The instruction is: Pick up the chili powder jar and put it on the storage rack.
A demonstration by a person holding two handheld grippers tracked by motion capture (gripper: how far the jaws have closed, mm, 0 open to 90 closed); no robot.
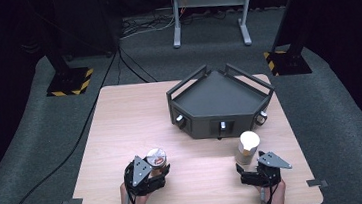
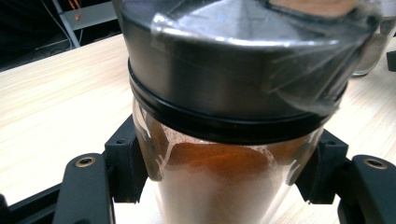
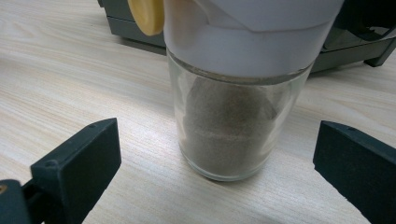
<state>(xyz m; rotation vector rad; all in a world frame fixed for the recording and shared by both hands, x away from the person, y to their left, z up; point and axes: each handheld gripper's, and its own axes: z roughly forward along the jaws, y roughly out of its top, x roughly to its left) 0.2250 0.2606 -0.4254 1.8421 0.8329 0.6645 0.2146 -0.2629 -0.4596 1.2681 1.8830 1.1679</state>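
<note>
We judge both glass jars rigid, slick and breakable: our left gripper clamps the metal-lidded jar below its lid, our right gripper's jaws gape around the white-capped jar.

A glass jar with a metal lid under torn clear film holds reddish-brown powder and stands upright at the worktop's near left. A second glass jar, white-capped and holding tan powder, stands upright at near right, just before the dark tray.
</note>
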